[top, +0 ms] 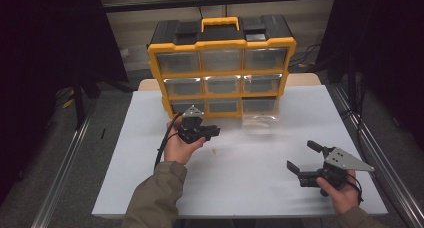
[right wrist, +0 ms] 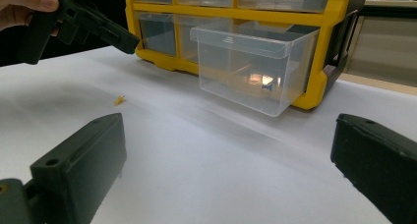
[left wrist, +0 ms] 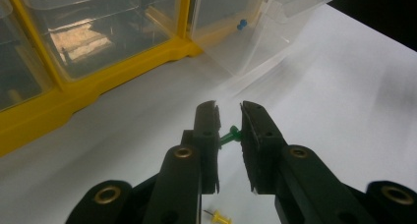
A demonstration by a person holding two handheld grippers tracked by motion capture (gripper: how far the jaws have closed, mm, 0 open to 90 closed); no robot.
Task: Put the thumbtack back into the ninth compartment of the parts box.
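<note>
My left gripper (left wrist: 228,110) is shut on a small green push pin (left wrist: 230,134), held above the white table (top: 250,188) just in front of the yellow-and-black drawer organizer (top: 220,68). The high view has this gripper (top: 212,132) near the organizer's bottom row. A clear drawer (left wrist: 265,27) at the lower right of the organizer is pulled out (right wrist: 251,67), with a blue pin (left wrist: 241,24) inside. A yellow push pin (left wrist: 220,217) lies on the table below the left gripper (right wrist: 119,100). My right gripper (top: 301,156) is wide open and holds nothing (right wrist: 228,130), at the near right.
The organizer holds several clear drawers; the others are pushed in. The table's front edge (top: 240,215) is close to both forearms. Metal rails (top: 65,163) run along both sides of the table.
</note>
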